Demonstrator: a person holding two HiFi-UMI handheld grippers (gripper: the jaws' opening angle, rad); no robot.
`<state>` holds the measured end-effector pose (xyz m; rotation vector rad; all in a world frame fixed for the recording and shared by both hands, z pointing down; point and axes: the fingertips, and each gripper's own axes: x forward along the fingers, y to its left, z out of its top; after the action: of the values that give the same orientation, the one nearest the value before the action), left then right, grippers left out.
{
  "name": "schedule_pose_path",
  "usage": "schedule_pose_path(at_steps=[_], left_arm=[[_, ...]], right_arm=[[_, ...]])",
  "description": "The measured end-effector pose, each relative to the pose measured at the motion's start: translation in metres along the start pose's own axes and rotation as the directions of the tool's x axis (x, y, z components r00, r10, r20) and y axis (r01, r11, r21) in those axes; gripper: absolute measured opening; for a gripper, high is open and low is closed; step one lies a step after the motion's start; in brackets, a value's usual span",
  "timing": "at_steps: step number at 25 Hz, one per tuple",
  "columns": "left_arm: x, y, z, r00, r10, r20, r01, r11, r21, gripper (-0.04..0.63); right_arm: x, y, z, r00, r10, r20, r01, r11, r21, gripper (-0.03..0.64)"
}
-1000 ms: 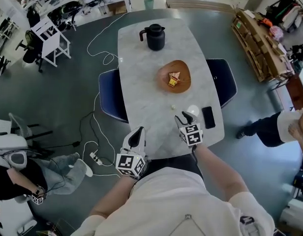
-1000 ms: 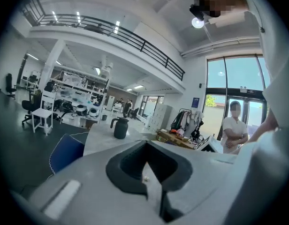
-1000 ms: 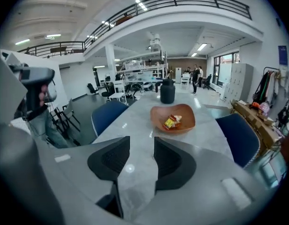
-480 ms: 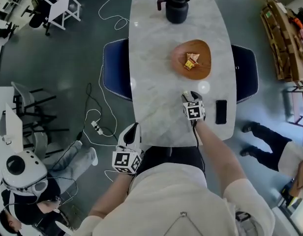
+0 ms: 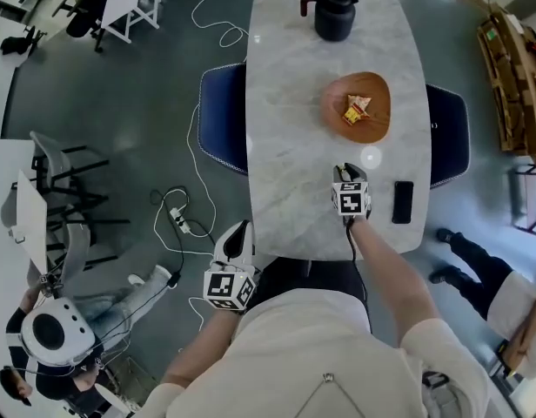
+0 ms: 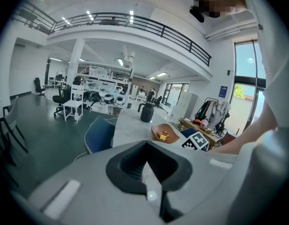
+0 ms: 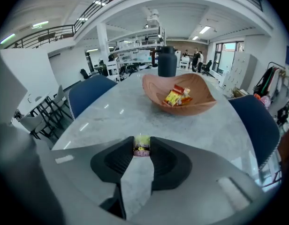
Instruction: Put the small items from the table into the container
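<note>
My right claw (image 7: 141, 142) is closing on a wrapped candy (image 7: 142, 149) by the table's (image 7: 111, 111) near edge. Wrapper print is illegible. My left claw (image 6: 147, 144) is closed.

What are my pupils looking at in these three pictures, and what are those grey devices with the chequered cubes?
There is no robot here: a person holds a pair of hand-worked tongs in each hand. The top-down picture comes from a camera on the person's head. The other two come from cameras riding on each pair of tongs, looking along the jaws.

On the marble table are a wooden bowl holding snack packets, a dark jug and a black phone.

The right tongs are closing on a small wrapped sweet on the tabletop, and the jaws touch both its sides. The left tongs are shut and empty, held off the table's near edge.
</note>
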<state>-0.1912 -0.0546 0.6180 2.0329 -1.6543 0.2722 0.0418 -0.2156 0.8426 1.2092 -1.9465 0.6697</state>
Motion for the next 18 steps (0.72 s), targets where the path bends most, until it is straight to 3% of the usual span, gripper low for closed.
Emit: schedule_pose_path(at_steps=[4,9,18], left_arm=[[-0.002,-0.005,0.024,0.997,-0.050,0.050,0.048,0.998,0.036,0.003],[-0.004,-0.018,0.063,0.982,-0.143,0.127,0.135,0.988,0.071,0.003],[-0.007,-0.074,0.131,0.902,-0.350,0.253,0.311,0.933,0.183,0.003]], right_arm=[[-0.068,0.011,0.036,0.991,-0.005,0.132,-0.002,0.999,0.053,0.137],[-0.162,0.028,0.084,0.955,-0.006,0.297,-0.021,0.996,0.086,0.137],[-0.290,0.064,0.110,0.871,-0.042,0.489,-0.032,0.990,0.141,0.137]])
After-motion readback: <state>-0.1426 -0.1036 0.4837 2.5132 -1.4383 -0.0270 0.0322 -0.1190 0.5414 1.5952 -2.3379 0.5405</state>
